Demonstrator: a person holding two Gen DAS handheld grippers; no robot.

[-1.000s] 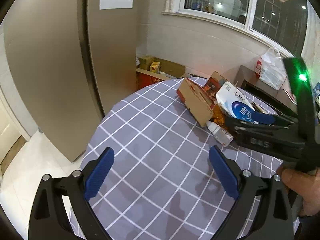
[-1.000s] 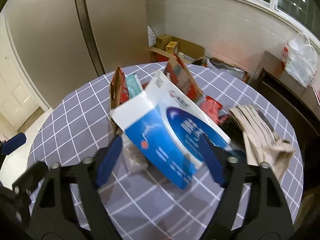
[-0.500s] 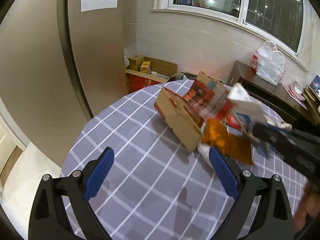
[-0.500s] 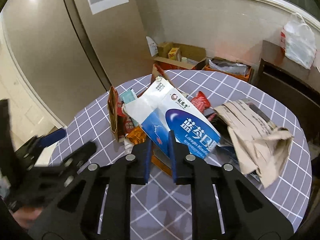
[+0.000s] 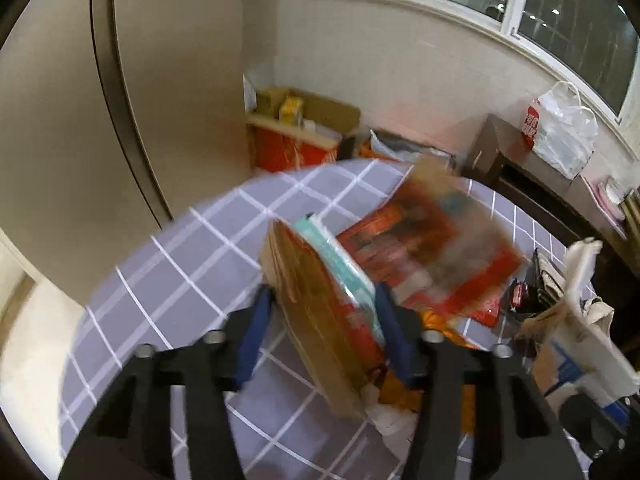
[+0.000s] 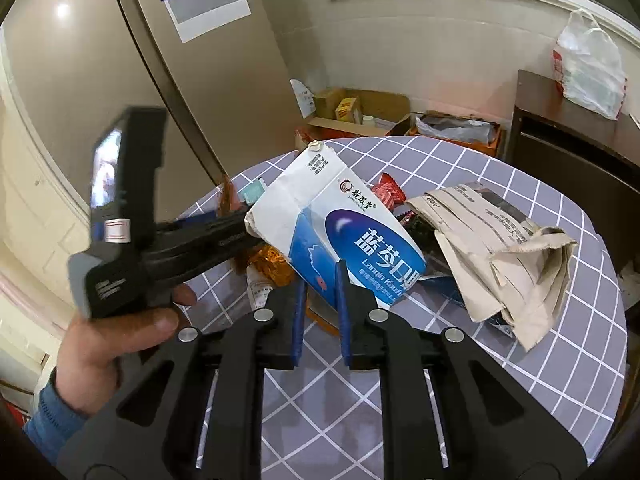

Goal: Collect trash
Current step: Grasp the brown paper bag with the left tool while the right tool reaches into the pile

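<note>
Jaws of the right gripper (image 6: 320, 308) stood nearly closed, having just been closing, pinching the lower corner of the blue-and-white paper bag (image 6: 344, 224), which leaned tilted above the counter (image 6: 520, 380). As a judgement, that bag was light, thin and crushable, so a corner pinch would hold it but let it flop and tear if tugged. The left gripper (image 5: 324, 320) had just been closing its jaws to a middling gap around the flattened brown carton (image 5: 316, 312), which stood on edge with a teal-edged pack (image 5: 340, 264) against it; the blur hid whether the pads already pressed. That carton looked stiff and light, best taken across its flat faces near the middle. Beyond lay a red snack wrapper (image 5: 432, 256), orange foil (image 6: 272, 264) and crumpled brown paper (image 6: 504, 256), all soft, slippery and near weightless, heaped near the counter's middle.
</note>
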